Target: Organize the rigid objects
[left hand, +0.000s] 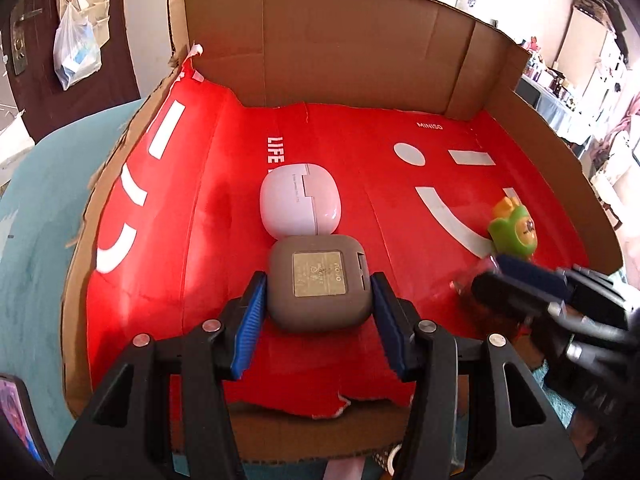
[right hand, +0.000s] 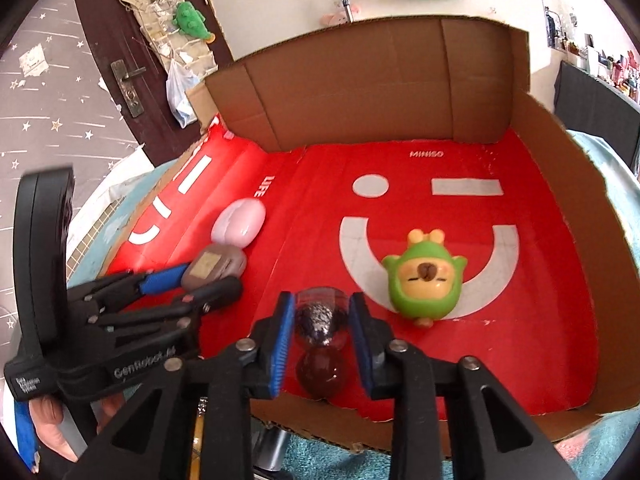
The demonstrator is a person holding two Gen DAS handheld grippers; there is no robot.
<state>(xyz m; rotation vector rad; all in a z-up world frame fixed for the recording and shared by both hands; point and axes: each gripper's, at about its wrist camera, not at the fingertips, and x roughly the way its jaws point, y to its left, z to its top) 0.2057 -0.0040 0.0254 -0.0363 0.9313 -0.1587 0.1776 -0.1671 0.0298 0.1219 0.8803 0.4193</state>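
Observation:
A grey earbud case (left hand: 318, 282) lies on the red mat between the blue pads of my left gripper (left hand: 318, 290); the jaws look closed on its sides. It touches a white earbud case (left hand: 299, 205) just beyond. In the right wrist view both cases show at left, the grey case (right hand: 214, 266) and the white case (right hand: 239, 222). My right gripper (right hand: 322, 308) is closed on a clear hourglass-like toy with dark filling (right hand: 320, 316) resting on the mat. A green and yellow animal figurine (right hand: 424, 278) stands upright to its right; it also shows in the left wrist view (left hand: 514, 232).
The red MINISO mat (right hand: 460, 360) lines a shallow cardboard tray with raised walls at the back (left hand: 340, 48) and right (right hand: 580, 208). The tray sits on a teal cloth (left hand: 32, 240). A phone (left hand: 18, 420) is at the lower left.

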